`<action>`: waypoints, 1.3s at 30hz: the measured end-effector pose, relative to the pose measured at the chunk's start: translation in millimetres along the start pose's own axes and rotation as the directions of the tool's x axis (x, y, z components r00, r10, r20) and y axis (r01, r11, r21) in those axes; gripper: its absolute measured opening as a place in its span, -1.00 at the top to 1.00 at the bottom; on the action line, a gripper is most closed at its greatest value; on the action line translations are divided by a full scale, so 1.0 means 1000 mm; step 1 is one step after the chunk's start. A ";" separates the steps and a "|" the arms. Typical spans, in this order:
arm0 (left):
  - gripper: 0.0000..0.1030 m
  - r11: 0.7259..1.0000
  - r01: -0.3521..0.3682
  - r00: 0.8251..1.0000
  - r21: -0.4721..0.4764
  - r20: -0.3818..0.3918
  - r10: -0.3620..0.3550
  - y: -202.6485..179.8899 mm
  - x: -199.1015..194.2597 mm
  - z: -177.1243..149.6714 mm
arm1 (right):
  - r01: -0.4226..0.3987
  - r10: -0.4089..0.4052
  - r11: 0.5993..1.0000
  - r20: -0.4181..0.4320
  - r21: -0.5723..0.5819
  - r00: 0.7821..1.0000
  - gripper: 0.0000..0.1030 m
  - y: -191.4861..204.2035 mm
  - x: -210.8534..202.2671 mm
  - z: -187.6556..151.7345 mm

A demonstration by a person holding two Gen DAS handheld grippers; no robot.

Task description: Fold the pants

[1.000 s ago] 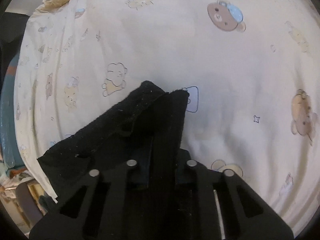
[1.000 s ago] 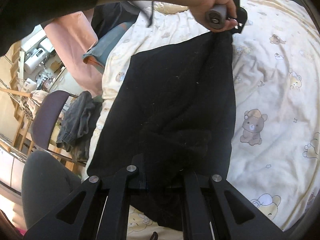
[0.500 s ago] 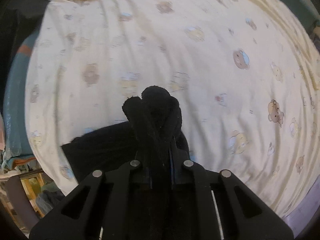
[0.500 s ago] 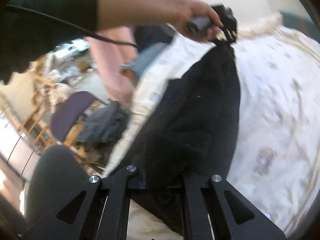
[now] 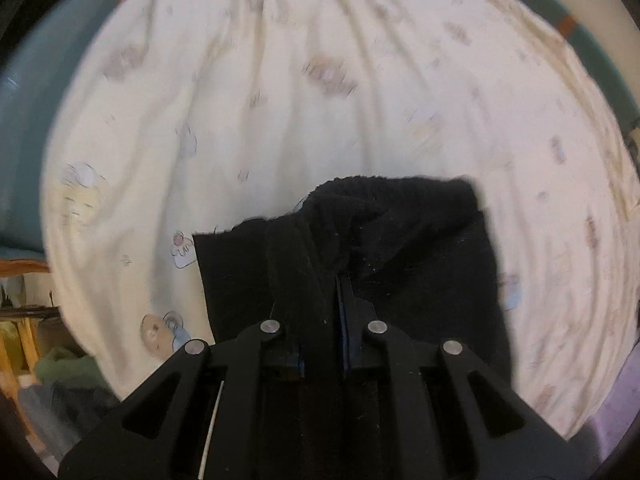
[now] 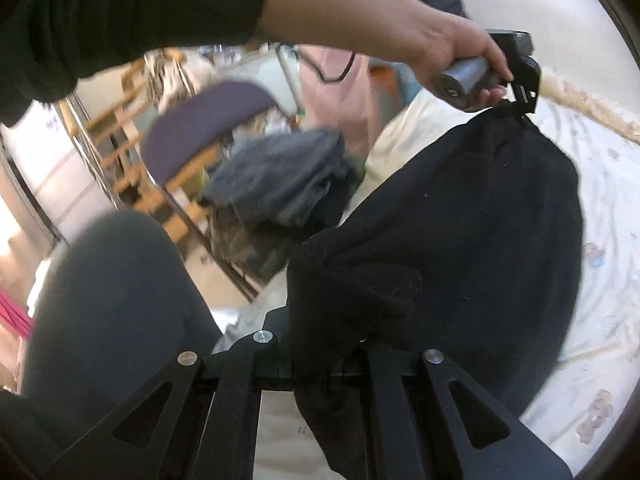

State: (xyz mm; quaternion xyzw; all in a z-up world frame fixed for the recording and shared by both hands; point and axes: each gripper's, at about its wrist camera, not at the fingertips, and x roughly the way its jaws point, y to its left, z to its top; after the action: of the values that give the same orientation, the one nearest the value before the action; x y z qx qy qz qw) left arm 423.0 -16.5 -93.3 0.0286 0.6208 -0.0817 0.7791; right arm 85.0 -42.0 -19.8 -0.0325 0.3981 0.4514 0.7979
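The black pants (image 6: pixel 472 220) hang in the air, stretched between my two grippers above the cream bear-print bed sheet (image 5: pixel 320 112). My left gripper (image 5: pixel 322 280) is shut on a bunched edge of the pants (image 5: pixel 400 232); it also shows in the right wrist view (image 6: pixel 520 108), held in a hand at the upper right with the cloth hanging from it. My right gripper (image 6: pixel 328 344) is shut on the other end of the pants, whose fabric drapes over and hides its fingertips.
A purple-backed chair (image 6: pixel 208 120) with grey clothes (image 6: pixel 280 184) piled on it stands left of the bed. The person's leg (image 6: pixel 112 300) is at the lower left. A teal bed edge (image 5: pixel 24 128) borders the sheet. Wooden furniture (image 6: pixel 120 120) stands behind.
Both grippers have lifted the pants off the sheet and swung them; the left view has turned along the bed, and the right view has tipped toward the chair and room.
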 end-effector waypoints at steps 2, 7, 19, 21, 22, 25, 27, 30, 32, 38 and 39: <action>0.82 1.000 0.021 1.000 0.017 0.011 -0.021 0.006 0.016 -0.001 | -0.019 0.020 0.999 -0.026 0.031 0.999 0.85 -0.002 0.022 0.000; 0.67 0.995 0.082 0.996 -0.062 0.037 -0.080 0.027 0.041 -0.006 | -0.026 0.038 0.995 -0.126 0.096 0.991 0.85 -0.019 0.073 -0.001; -0.53 0.966 -0.127 0.965 -0.223 0.197 0.173 0.085 -0.095 -0.102 | -0.030 0.034 0.999 -0.170 0.029 0.985 0.85 -0.020 0.070 -0.007; -0.53 0.938 -0.077 0.976 -0.339 0.167 0.140 0.099 -0.117 -0.150 | -0.025 0.027 1.000 -0.169 0.016 0.985 0.83 -0.018 0.067 -0.006; -0.53 0.924 -0.042 0.980 -0.380 0.166 0.113 0.102 -0.125 -0.172 | -0.027 0.028 1.000 -0.166 0.006 0.986 0.82 -0.016 0.066 -0.006; -0.56 0.892 0.073 0.976 -0.447 0.217 0.029 0.102 -0.152 -0.256 | -0.023 0.019 0.999 -0.152 -0.024 0.988 0.77 -0.010 0.065 -0.009; -0.58 0.902 0.043 0.971 -0.429 0.232 0.064 0.097 -0.161 -0.308 | -0.020 0.009 0.998 -0.163 -0.062 0.987 0.76 -0.001 0.068 -0.012; -0.58 0.894 0.001 0.962 -0.448 0.244 0.121 0.105 -0.161 -0.354 | -0.024 0.006 0.995 -0.183 -0.094 0.983 0.54 0.012 0.077 -0.014; -0.58 0.880 0.011 0.966 -0.474 0.233 0.113 0.119 -0.150 -0.373 | -0.048 0.033 0.997 -0.202 -0.068 0.979 0.33 0.020 0.087 -0.017; -0.58 0.859 0.028 0.983 -0.511 0.172 0.070 0.138 -0.129 -0.389 | -0.132 0.123 0.991 -0.246 -0.023 0.961 0.13 0.048 0.095 -0.035; -0.58 0.853 0.044 0.984 -0.520 0.172 0.054 0.138 -0.126 -0.387 | -0.131 0.137 0.990 -0.191 0.047 0.972 0.14 0.039 0.082 -0.033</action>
State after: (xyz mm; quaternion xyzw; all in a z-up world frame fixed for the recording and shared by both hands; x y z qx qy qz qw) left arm 45.2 187.8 -66.6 -0.1895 0.5465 0.0894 0.8108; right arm 58.7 24.2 -84.7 -0.0357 0.4830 0.4920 0.7235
